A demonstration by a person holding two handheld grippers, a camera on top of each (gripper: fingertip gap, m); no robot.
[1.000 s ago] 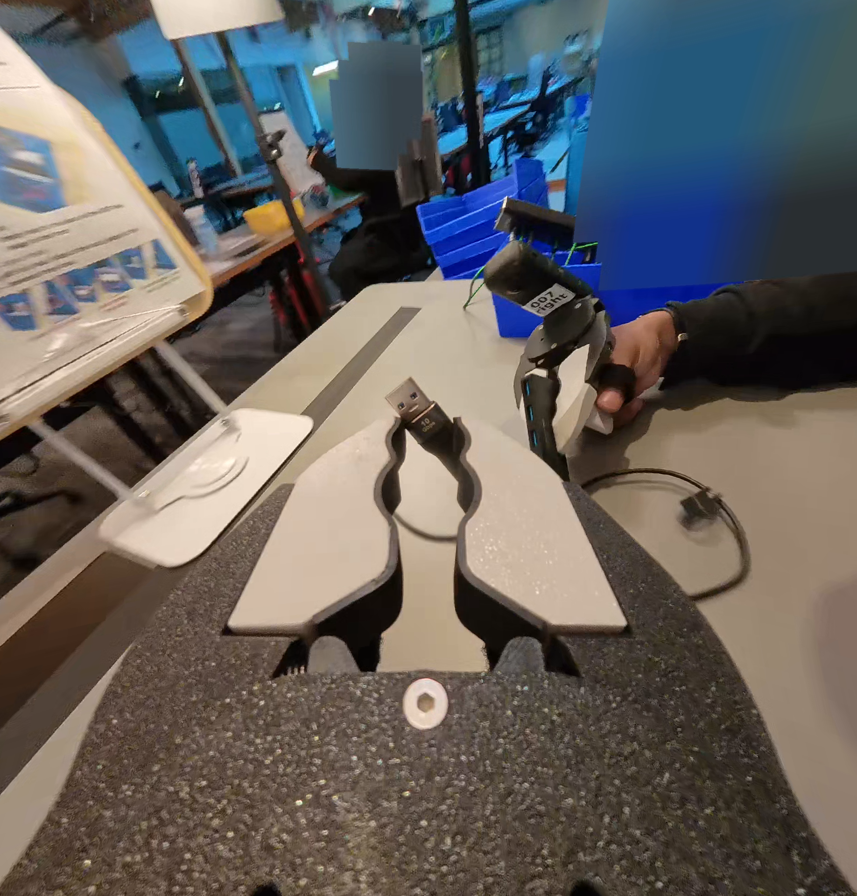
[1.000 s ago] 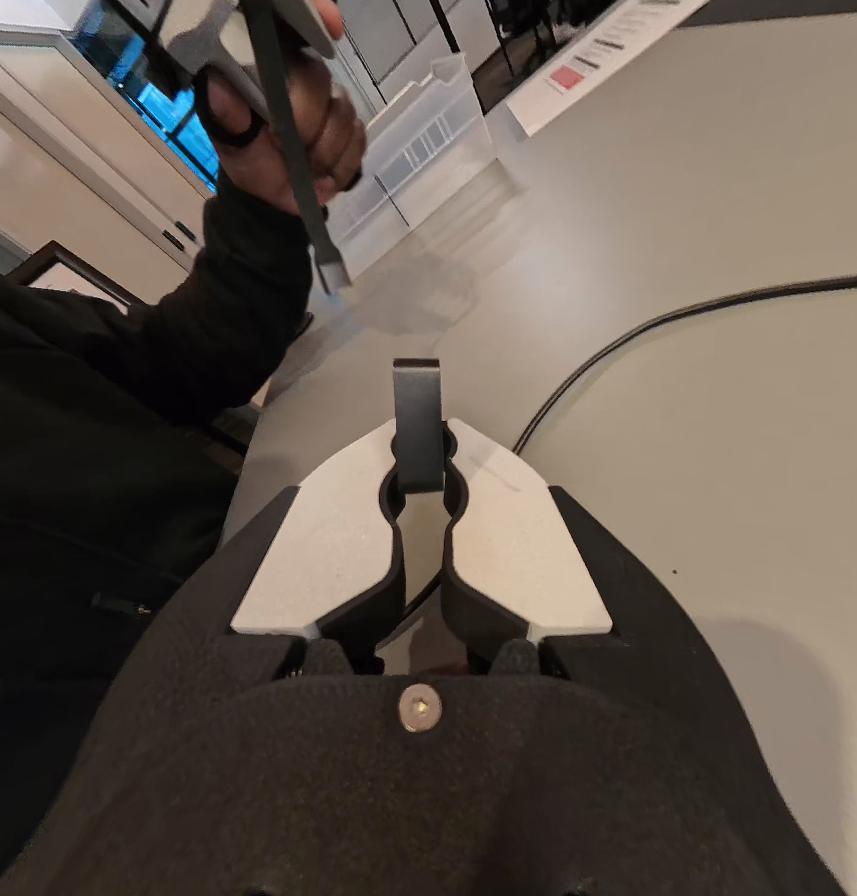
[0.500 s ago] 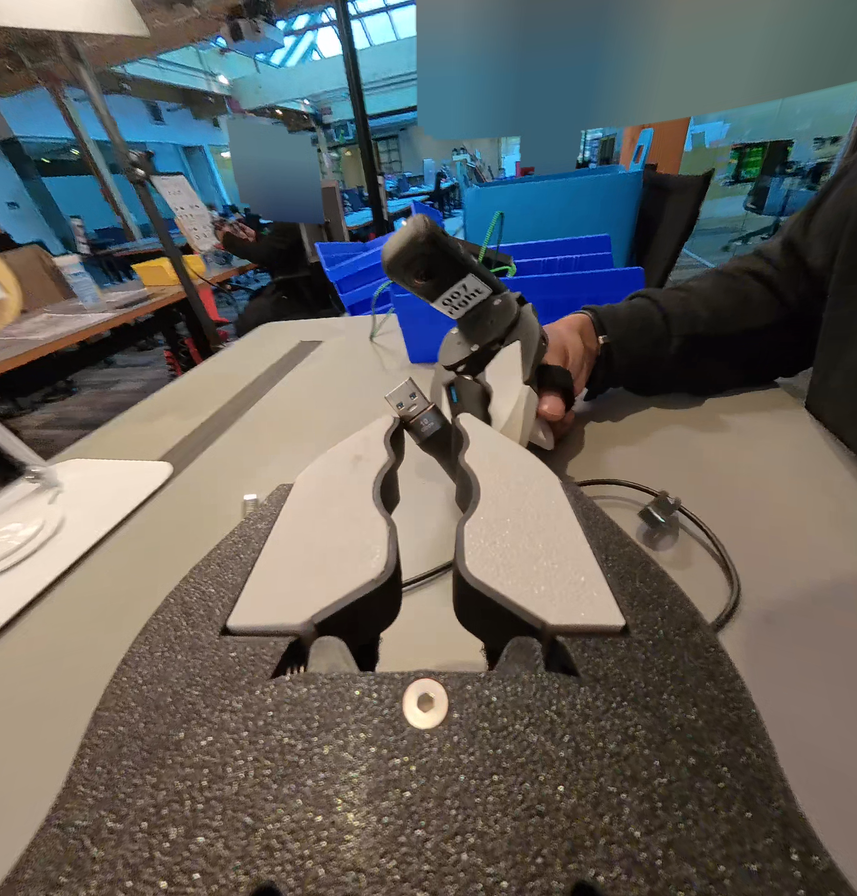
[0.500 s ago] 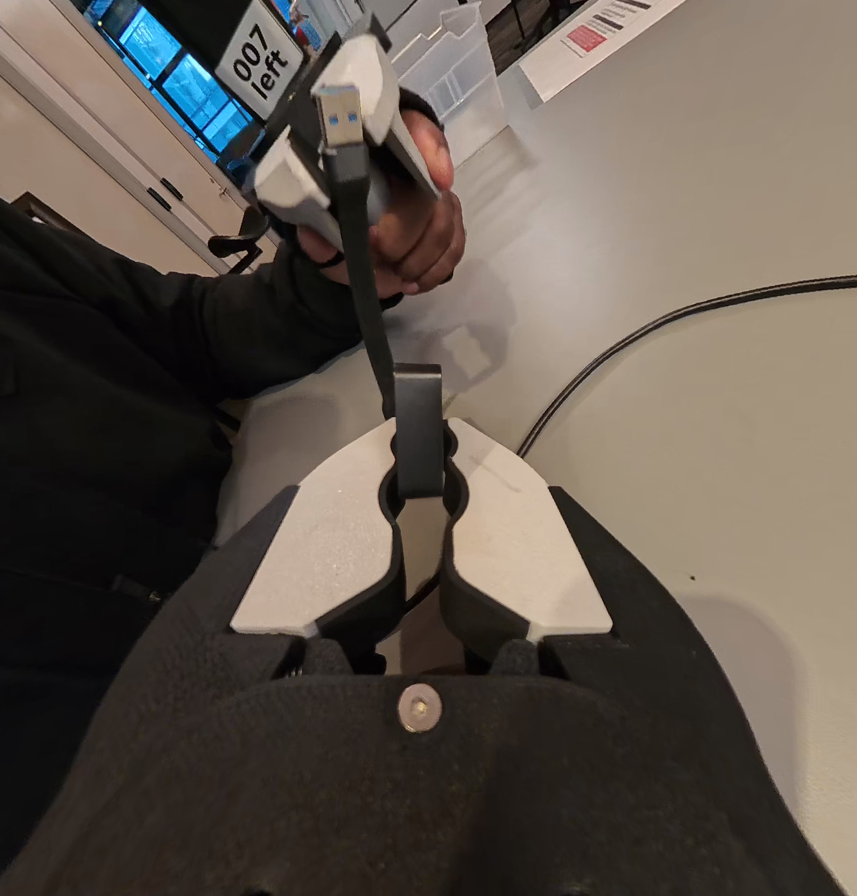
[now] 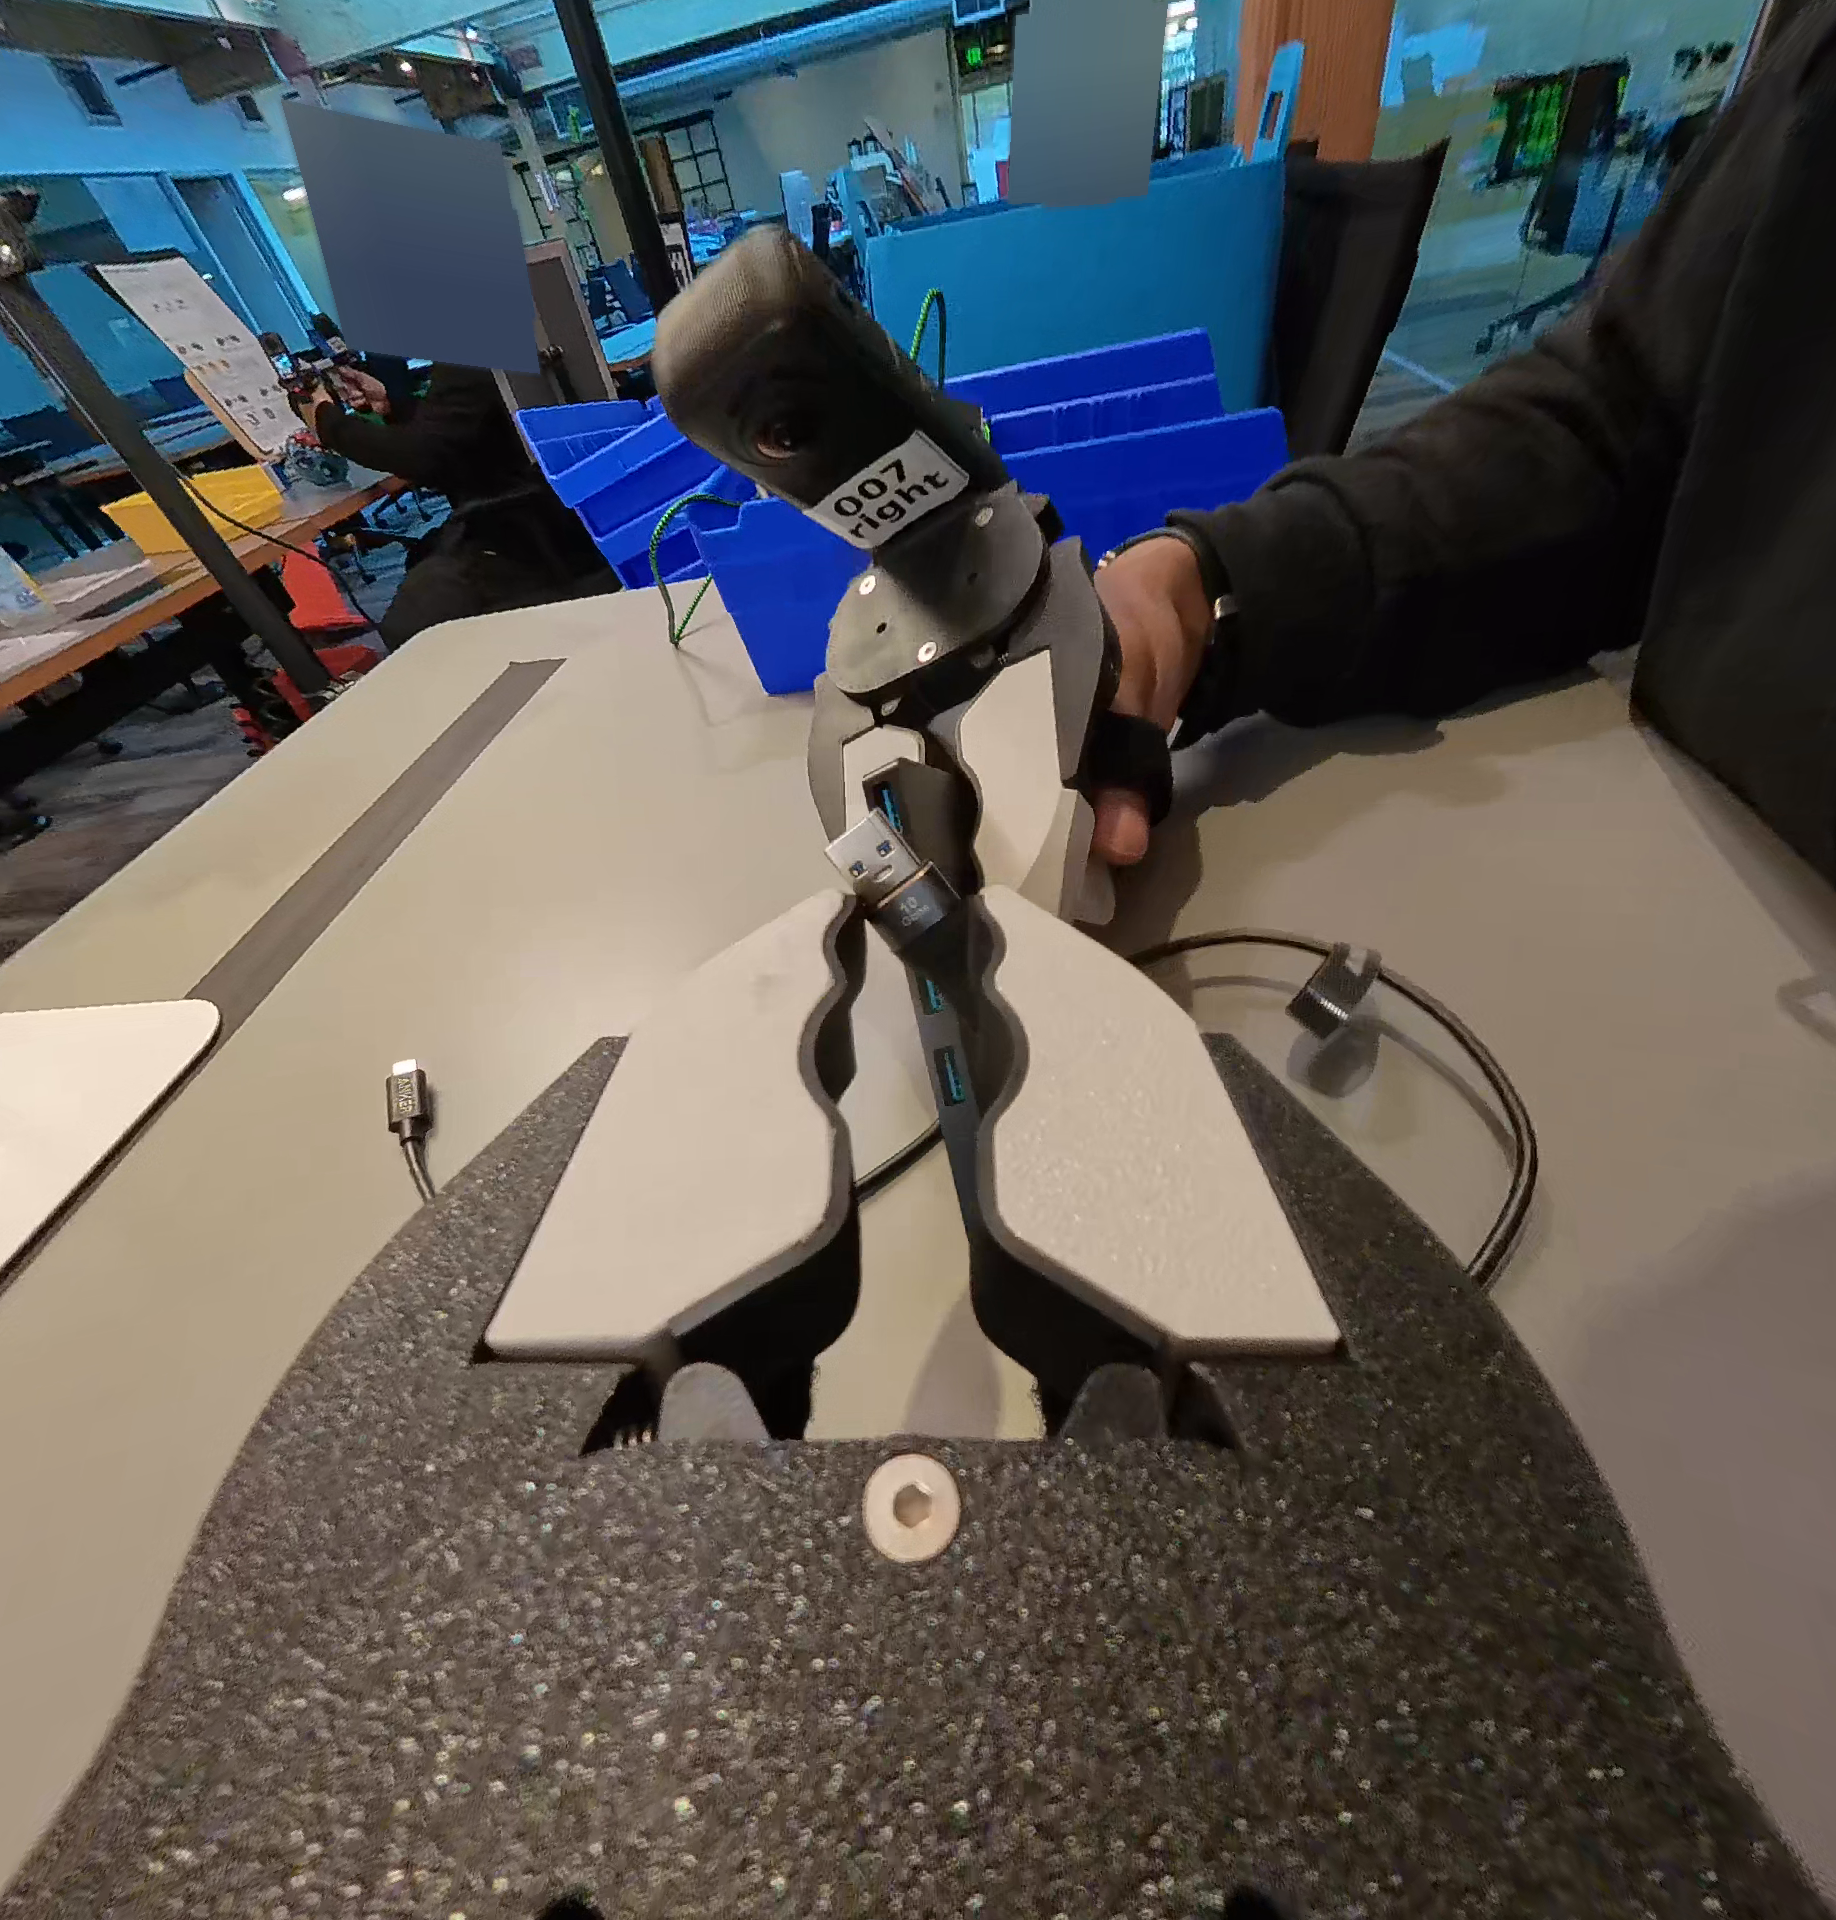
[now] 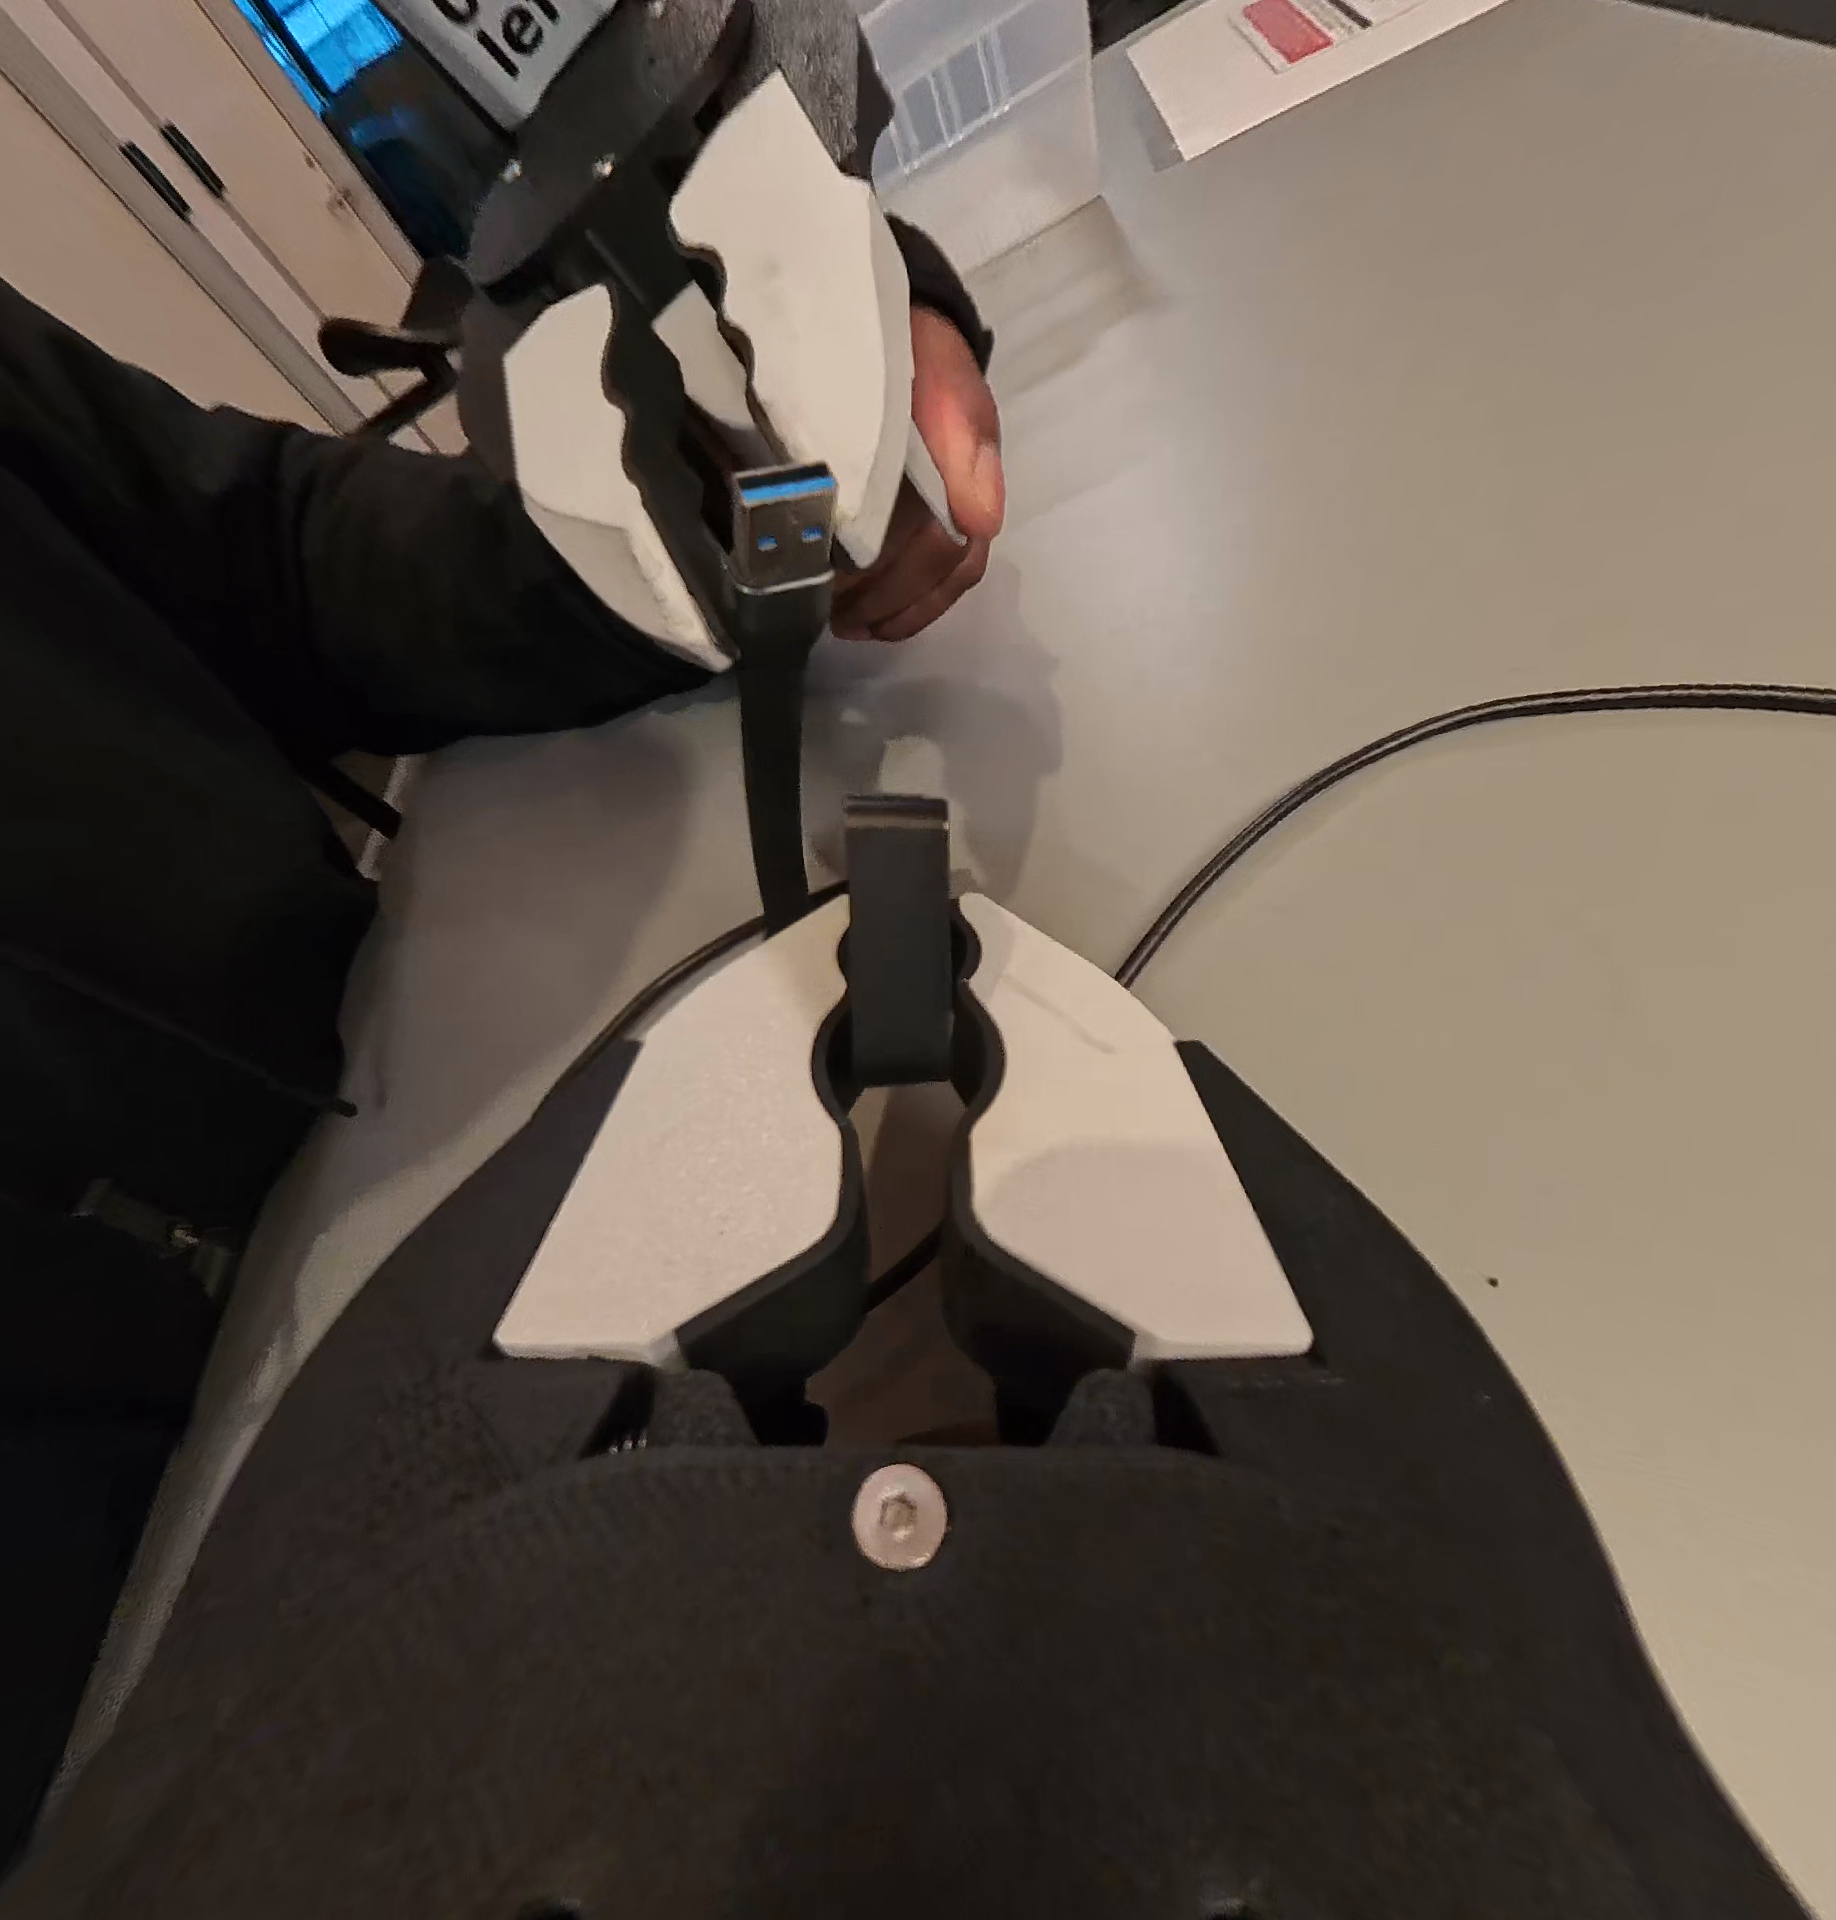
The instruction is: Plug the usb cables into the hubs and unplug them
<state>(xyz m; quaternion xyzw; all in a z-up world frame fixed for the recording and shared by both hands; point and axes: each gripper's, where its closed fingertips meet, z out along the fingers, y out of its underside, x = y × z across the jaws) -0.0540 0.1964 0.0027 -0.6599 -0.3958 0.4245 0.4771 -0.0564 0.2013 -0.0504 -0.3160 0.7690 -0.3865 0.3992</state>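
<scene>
Left tongs [image 5: 909,920] are clamped on the usb plug [image 5: 872,847], metal end pointing far, toward the hub [image 6: 898,935]. Right tongs [image 6: 901,940] are closed on that slim black hub, held upright above the worktop [image 5: 540,831]. We judge this keeps a blue port facing the plug; the two are near, not yet mated. The grey worktop carries a slack cable [image 5: 1454,1049] and a loose connector [image 5: 407,1101]. Blue bins [image 5: 1101,436] stand far, with an open workshop beyond.

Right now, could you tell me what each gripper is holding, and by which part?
Left gripper: the USB plug, by its dark collar. Right gripper: the hub, near one end.
</scene>
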